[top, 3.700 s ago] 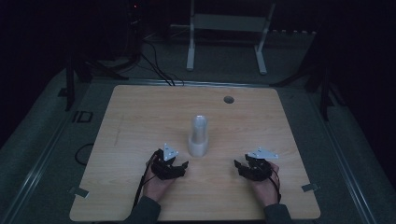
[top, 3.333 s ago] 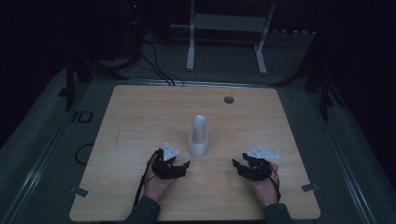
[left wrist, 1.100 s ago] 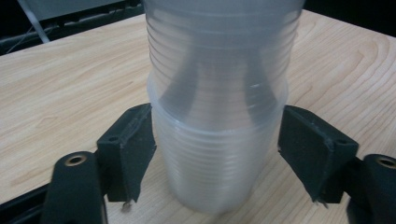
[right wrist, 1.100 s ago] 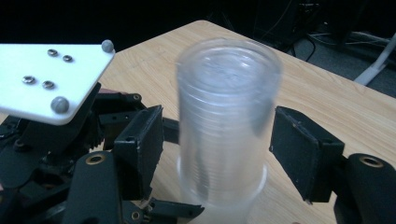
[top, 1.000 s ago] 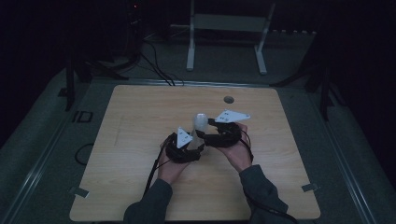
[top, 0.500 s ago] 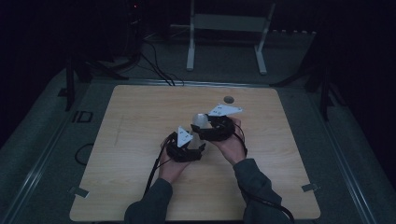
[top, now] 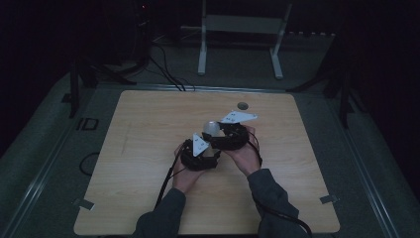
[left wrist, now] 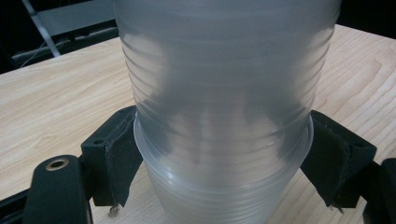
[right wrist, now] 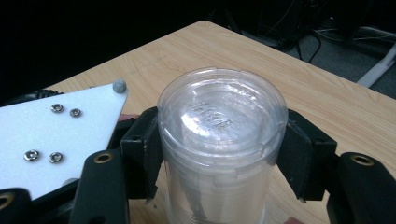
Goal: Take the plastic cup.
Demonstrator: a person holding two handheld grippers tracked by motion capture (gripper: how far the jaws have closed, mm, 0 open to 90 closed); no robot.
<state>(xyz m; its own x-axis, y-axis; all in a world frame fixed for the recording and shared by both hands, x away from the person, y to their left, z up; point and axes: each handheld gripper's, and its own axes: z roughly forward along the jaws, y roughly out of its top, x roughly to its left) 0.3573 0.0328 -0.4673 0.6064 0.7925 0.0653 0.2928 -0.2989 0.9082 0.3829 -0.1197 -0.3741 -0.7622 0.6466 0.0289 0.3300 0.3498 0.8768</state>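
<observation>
High view: right gripper (top: 218, 135) pinches the inverted plastic cup stack (top: 212, 130) near its top, while left gripper (top: 210, 148), just opened, brackets its base.

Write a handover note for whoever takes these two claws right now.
Left claw: low on the stack of clear plastic cups, jaws on either side at a cup rim; they have just been closing, and whether the pads grip is unclear.
Right claw: around the topmost, upside-down cup near its base, jaws just closing, pads at its sides.
Stack: upright, upside down, mid-table.
Done: both claws brought onto the stack.
Left: probably pull the top cup off while the left claw steadies the rest; nothing separated yet.
</observation>
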